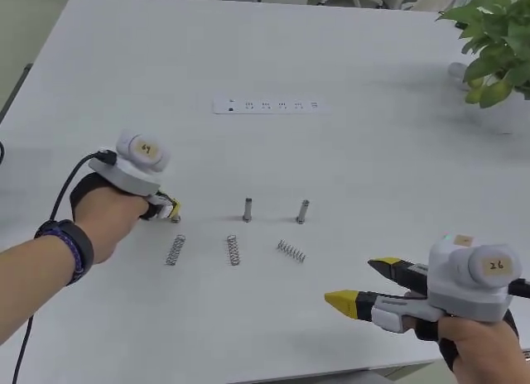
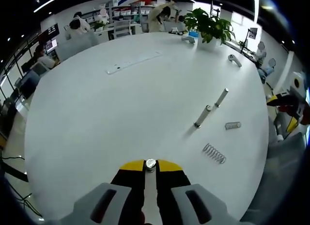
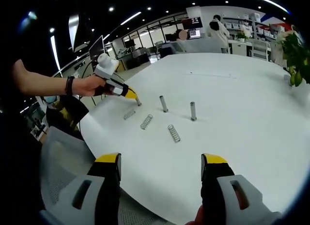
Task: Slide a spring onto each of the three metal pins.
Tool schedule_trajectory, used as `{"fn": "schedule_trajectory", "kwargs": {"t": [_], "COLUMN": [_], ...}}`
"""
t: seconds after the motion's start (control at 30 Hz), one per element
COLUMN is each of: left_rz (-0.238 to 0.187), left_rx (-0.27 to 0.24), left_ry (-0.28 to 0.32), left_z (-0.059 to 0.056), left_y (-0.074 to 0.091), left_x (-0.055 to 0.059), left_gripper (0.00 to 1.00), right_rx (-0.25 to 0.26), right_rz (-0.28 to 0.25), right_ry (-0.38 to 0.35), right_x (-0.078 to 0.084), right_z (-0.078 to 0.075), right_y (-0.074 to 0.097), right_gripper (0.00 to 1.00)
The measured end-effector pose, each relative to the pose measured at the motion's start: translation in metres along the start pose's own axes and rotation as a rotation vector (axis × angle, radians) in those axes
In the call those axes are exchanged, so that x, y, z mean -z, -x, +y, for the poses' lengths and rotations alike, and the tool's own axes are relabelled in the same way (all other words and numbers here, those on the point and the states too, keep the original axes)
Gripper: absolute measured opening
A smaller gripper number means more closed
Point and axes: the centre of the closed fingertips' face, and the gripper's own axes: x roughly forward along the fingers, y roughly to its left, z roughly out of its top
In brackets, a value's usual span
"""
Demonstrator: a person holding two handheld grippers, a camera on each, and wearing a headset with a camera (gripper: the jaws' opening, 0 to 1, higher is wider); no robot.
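1. L tongs (image 2: 150, 169) clamped on left pin (image 2: 150, 163); pin stands on bench (image 1: 356, 61).
2. R tongs (image 1: 354, 281) spread wide apart, empty, over bench's near edge, well apart from the parts.
3. Upright and bare: mid pin (image 1: 247, 208) & right pin (image 1: 303, 211).
4. Flat on bench in a row just in front of the pins: left spring (image 1: 175, 250), mid spring (image 1: 233, 250), right spring (image 1: 291, 251). None on a pin yet.
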Motion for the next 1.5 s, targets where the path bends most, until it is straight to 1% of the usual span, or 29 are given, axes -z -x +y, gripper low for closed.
{"fn": "schedule_trajectory", "kwargs": {"t": [0.03, 0.07, 0.17, 0.2, 0.37, 0.67, 0.9, 1.1, 1.27, 1.33, 1.5], "left_rz": [0.01, 0.01, 0.007, 0.008, 0.02, 0.022, 0.02, 0.01, -0.013, -0.016, -0.04], "left_rx": [0.005, 0.001, 0.007, 0.004, 0.007, 0.007, 0.01, 0.009, 0.004, 0.002, -0.002], "left_ry": [-0.008, -0.012, -0.007, -0.009, 0.001, 0.017, 0.024, 0.032, 0.038, 0.038, 0.049], "left_z": [-0.001, 0.0, -0.001, 0.0, 0.001, 0.004, 0.005, 0.005, 0.008, 0.008, 0.008], "left_y": [0.0, 0.0, 0.0, 0.0, -0.001, 0.006, 0.015, 0.027, 0.04, 0.044, 0.055], "left_x": [0.001, 0.001, 0.001, 0.001, 0.004, 0.008, 0.013, 0.017, 0.017, 0.018, 0.019], "left_gripper": [0.0, 0.01, 0.04, 0.05, 0.09, 0.14, 0.18, 0.21, 0.25, 0.26, 0.29], "right_rx": [0.0, 0.0, -0.001, -0.002, -0.003, -0.001, 0.0, -0.003, -0.007, -0.009, -0.014], "right_rz": [0.0, 0.0, -0.001, -0.001, -0.002, -0.002, -0.005, -0.006, -0.006, -0.006, -0.007], "right_ry": [-0.001, -0.001, -0.002, -0.002, -0.003, -0.001, -0.001, 0.003, 0.007, 0.008, 0.012], "right_x": [0.0, 0.0, 0.0, 0.0, 0.0, 0.001, 0.001, 0.0, -0.001, -0.001, -0.002], "right_z": [0.0, 0.0, 0.0, 0.0, 0.0, -0.001, -0.001, 0.0, 0.001, 0.002, 0.003], "right_y": [0.0, 0.0, 0.0, -0.001, -0.001, 0.0, 0.0, 0.0, -0.001, -0.002, -0.003], "right_gripper": [0.66, 0.66, 0.66, 0.66, 0.66, 0.66, 0.66, 0.66, 0.66, 0.66, 0.66]}}
